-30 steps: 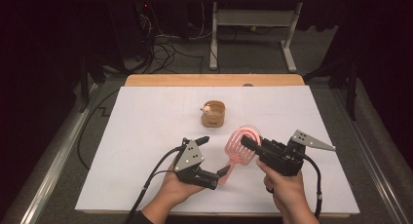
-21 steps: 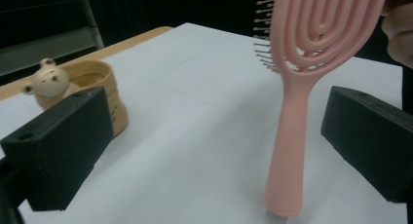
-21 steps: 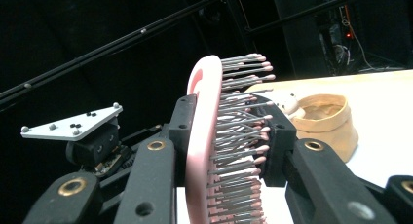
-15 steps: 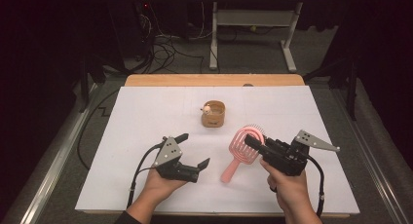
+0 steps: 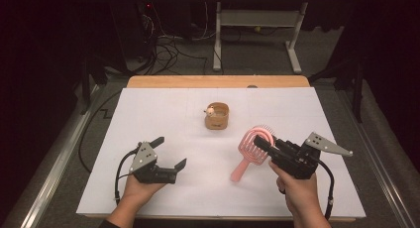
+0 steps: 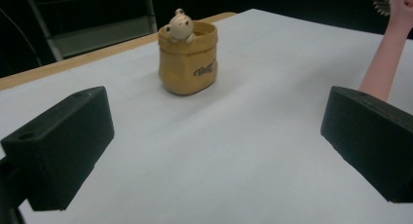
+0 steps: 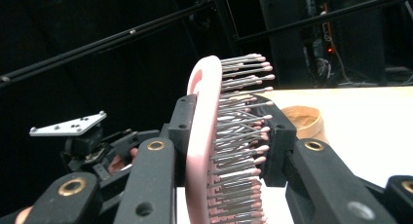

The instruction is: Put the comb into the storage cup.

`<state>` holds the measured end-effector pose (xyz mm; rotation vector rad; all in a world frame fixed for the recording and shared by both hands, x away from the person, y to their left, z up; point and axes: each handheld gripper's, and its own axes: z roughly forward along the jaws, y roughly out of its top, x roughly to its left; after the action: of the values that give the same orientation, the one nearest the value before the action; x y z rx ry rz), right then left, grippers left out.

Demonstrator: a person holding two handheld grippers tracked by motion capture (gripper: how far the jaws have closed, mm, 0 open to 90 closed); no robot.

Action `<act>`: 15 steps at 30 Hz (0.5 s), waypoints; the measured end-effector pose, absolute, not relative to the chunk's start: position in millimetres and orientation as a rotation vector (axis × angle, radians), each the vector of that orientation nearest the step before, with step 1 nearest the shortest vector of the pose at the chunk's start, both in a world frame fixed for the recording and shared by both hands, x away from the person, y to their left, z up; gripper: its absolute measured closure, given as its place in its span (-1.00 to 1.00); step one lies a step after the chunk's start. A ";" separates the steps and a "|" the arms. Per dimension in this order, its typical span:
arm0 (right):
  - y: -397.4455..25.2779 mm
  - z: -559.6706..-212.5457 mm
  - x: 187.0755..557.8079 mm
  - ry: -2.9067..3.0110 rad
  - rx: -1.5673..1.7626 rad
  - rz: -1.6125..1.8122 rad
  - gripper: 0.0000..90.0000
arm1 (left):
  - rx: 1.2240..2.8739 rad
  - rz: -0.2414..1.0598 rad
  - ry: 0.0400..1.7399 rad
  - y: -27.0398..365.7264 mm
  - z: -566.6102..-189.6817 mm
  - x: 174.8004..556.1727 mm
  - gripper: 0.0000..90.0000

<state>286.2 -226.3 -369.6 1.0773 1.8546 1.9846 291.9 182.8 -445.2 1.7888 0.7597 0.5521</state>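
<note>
Left claw now off the pink brush, farther left, jaws apart.

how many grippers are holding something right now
1. The right gripper is shut on the pink hairbrush, near the table's right side. The left gripper is open and empty, low at the left.

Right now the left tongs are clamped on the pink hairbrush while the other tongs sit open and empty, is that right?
Not quite: the sides are swapped. The right tongs clamp the pink hairbrush by its head, as the right gripper view shows. The left tongs are the open, empty ones.
</note>
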 end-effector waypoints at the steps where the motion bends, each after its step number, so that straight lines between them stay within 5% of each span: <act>1: -226.6 -369.3 285.9 1.850 1.078 1.980 0.49 | 1.784 0.555 0.771 186.7 -448.8 291.1 -1.00; 15: -239.2 -365.3 283.5 1.783 1.052 1.914 0.49 | 1.721 0.520 0.830 202.1 -456.6 289.3 -1.00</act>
<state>283.5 -239.2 -365.3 1.0525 1.7834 1.9143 289.3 202.1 -456.6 1.7207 0.8303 0.5203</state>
